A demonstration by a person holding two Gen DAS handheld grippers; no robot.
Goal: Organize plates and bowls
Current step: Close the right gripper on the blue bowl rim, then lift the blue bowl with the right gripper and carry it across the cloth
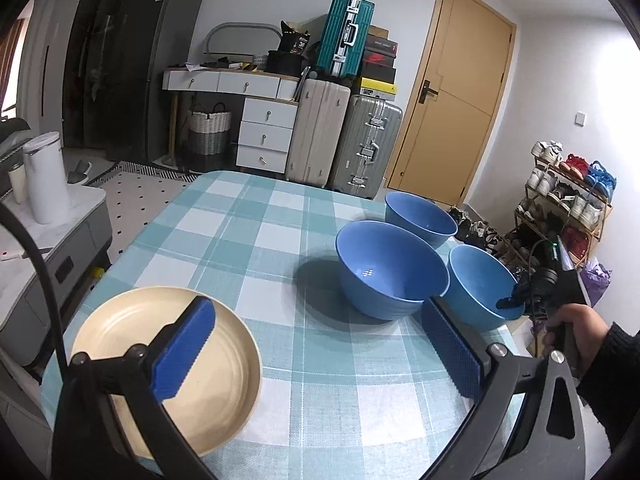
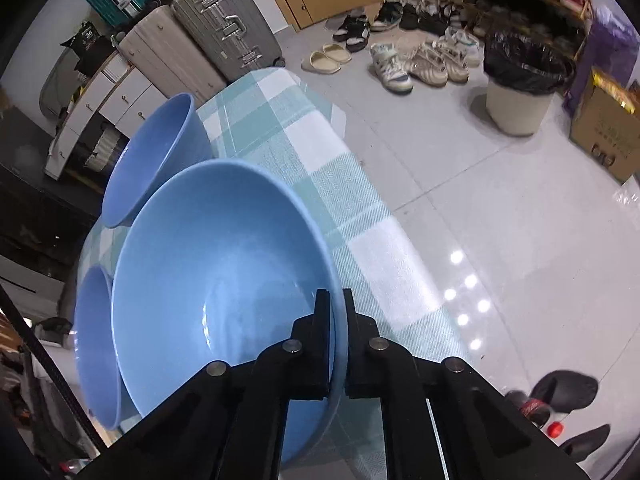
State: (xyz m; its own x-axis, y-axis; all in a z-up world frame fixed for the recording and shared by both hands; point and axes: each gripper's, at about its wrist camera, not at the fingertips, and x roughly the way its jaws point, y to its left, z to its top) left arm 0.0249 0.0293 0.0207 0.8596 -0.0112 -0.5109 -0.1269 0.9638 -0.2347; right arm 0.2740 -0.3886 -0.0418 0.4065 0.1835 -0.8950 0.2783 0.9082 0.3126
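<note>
Three blue bowls stand close together on the checked tablecloth [image 1: 256,248]: a middle bowl [image 1: 392,268], a far bowl [image 1: 420,216] and a right bowl [image 1: 476,284] at the table's edge. My right gripper [image 2: 335,294] is shut on the rim of that right bowl [image 2: 224,280], one finger inside and one outside. The left wrist view shows the same gripper [image 1: 516,300] on the rim, with a hand [image 1: 568,328] behind it. A cream plate [image 1: 176,368] lies at the near left. My left gripper [image 1: 316,304] hovers open over the table, its left pad [image 1: 184,352] above the plate, holding nothing.
The table edge drops to a glossy floor on the right [image 2: 500,220]. Shoes [image 2: 404,60], a lined bin [image 2: 520,92] and a cardboard box [image 2: 608,136] stand on that floor. Suitcases [image 1: 344,136] and drawers [image 1: 264,136] stand behind the table, and a side cabinet with a white kettle [image 1: 44,176] on the left.
</note>
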